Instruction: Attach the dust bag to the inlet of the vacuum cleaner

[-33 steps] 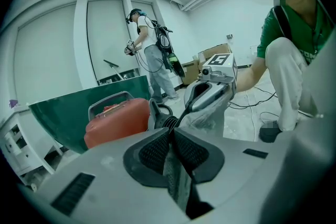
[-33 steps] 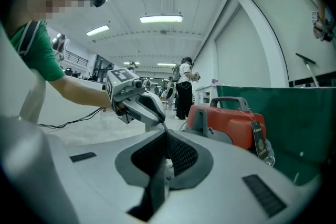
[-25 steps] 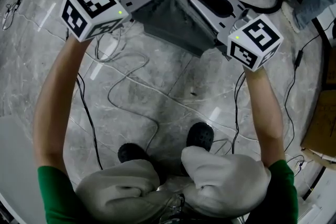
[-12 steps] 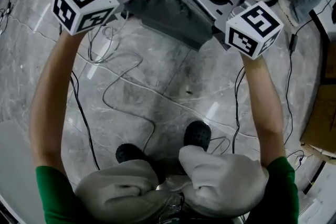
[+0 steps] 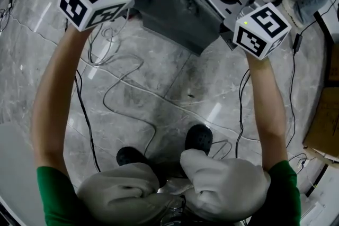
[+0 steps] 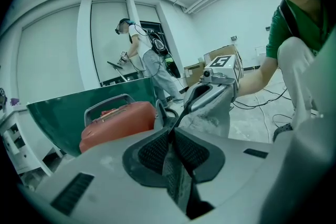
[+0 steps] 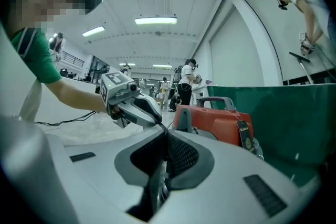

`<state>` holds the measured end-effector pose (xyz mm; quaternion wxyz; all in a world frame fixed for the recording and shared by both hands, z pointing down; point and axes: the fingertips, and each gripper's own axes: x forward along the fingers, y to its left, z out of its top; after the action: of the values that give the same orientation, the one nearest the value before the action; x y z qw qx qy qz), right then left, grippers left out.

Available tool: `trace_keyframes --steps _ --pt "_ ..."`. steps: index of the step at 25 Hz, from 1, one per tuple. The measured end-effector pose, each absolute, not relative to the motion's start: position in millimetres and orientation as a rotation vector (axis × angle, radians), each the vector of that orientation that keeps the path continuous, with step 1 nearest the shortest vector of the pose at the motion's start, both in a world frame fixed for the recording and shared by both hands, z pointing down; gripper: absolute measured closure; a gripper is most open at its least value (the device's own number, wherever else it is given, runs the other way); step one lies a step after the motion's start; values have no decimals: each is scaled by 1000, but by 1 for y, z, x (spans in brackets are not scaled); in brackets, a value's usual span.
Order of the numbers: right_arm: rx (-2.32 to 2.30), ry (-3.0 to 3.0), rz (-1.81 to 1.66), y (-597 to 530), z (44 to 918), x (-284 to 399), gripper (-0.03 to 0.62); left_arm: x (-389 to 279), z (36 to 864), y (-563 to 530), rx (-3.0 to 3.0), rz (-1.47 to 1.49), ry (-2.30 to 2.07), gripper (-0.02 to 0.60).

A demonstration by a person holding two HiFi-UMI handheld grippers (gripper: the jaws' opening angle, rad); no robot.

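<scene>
I noted left tongs (image 6: 170, 136) and right tongs (image 7: 165, 139) each clamped on bag (image 5: 180, 18) edge; vacuum (image 6: 118, 120) just beyond both.

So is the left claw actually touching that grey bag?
Touching. The left gripper view shows the left claw shut on the dust bag, pinching its fabric.

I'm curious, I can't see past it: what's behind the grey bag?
The red vacuum cleaner stands behind the dust bag. The bag covers much of it; its inlet is hidden.
</scene>
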<state>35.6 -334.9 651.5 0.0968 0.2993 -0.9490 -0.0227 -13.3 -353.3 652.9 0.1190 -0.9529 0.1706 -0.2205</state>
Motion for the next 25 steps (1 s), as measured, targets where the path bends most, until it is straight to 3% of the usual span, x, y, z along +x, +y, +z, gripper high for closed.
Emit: trace_keyframes --steps 25 --pt "846 -2890 -29 -360 653 50 565 -2 653 -376 -2784 -601 574 540"
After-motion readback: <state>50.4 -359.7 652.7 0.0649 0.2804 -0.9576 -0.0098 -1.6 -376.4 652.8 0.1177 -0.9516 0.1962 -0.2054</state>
